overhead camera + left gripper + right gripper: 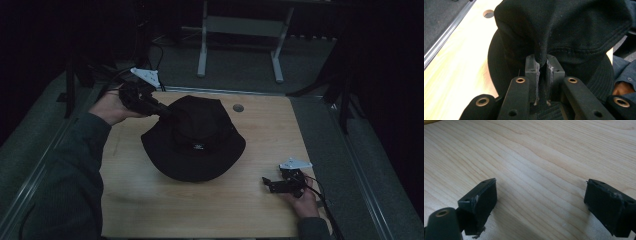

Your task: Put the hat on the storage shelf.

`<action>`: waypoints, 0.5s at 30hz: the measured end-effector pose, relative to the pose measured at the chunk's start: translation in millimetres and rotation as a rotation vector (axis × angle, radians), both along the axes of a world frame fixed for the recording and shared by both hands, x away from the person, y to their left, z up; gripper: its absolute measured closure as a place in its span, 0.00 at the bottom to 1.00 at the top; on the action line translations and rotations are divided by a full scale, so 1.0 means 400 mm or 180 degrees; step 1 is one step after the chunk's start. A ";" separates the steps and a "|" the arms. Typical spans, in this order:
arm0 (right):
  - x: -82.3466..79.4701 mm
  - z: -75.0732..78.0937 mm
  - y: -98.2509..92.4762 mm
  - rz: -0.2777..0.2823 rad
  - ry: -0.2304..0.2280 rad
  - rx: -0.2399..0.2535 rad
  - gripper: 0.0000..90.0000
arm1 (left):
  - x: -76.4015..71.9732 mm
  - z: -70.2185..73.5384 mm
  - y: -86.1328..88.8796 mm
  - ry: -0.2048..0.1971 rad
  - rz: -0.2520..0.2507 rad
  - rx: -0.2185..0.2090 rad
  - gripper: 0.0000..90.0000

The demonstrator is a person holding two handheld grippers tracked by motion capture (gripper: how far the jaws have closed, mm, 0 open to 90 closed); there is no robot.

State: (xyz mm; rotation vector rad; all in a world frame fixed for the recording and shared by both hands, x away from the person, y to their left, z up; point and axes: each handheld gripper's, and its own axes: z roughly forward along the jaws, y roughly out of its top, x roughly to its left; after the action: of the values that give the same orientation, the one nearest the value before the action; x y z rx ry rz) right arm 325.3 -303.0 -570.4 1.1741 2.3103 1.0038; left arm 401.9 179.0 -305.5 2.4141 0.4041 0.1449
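Here, hat (564,27) crown fold pinched, tool (543,65) tips buried

The big black hat (193,139) sits in the middle of the table (250,210) and blocks the way there. The bottom of the frame has bare wood to pass over, and so does the upper right by the small round hole (238,108)

One small white label sits on the front band of the black hat (194,137), seen in the high view. Its lettering is too small to read. No other markings legible.
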 end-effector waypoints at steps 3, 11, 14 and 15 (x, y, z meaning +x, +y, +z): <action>0.000 0.000 0.000 0.0003 0.0001 -0.0003 0.12 | -0.008 0.001 -0.016 -0.0068 -0.0020 0.0083 0.89; 0.000 0.000 0.000 0.0005 0.0001 -0.0002 0.12 | 0.000 0.001 -0.006 -0.0048 0.0142 -0.0010 0.61; 0.000 0.000 0.000 0.0006 0.0002 -0.0003 0.12 | -0.004 0.004 0.006 -0.0084 0.0224 -0.0053 0.52; 0.000 0.000 0.000 0.0006 0.0002 -0.0002 0.12 | -0.005 0.004 0.009 -0.0089 0.0276 -0.0046 0.48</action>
State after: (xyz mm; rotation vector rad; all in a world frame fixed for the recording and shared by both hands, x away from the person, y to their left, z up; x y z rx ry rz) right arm 325.3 -303.2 -570.3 1.1725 2.3123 1.0035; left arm 400.0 182.7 -304.1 2.3785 0.4958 0.2130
